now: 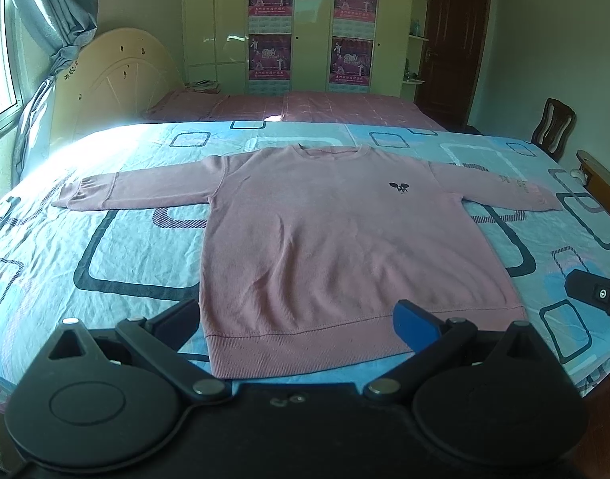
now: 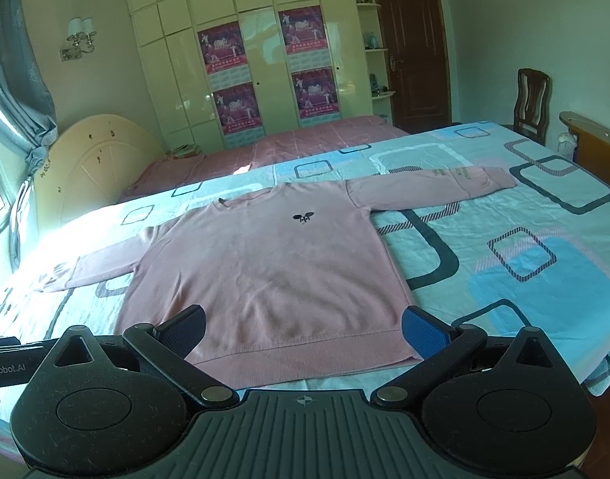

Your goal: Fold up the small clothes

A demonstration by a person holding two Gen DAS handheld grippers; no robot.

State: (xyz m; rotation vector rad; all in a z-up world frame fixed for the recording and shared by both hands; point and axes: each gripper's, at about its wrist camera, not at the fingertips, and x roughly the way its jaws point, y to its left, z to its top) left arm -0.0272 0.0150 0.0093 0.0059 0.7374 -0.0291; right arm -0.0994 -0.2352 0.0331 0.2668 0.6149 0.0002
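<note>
Hiding sweater (image 1: 324, 239) hem corners, both tongs (image 1: 297, 319) (image 2: 305, 327) spread apart, empty.

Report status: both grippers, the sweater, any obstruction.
Left gripper open, empty, at the hem. Right gripper open, empty, likewise. Pink sweater flat on the bed, sleeves spread, unfolded. Nothing on it.

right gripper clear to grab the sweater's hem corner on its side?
Probably yes: the right gripper is open, the pink sweater lies flat, its hem corner by the blue finger, nothing between.
</note>
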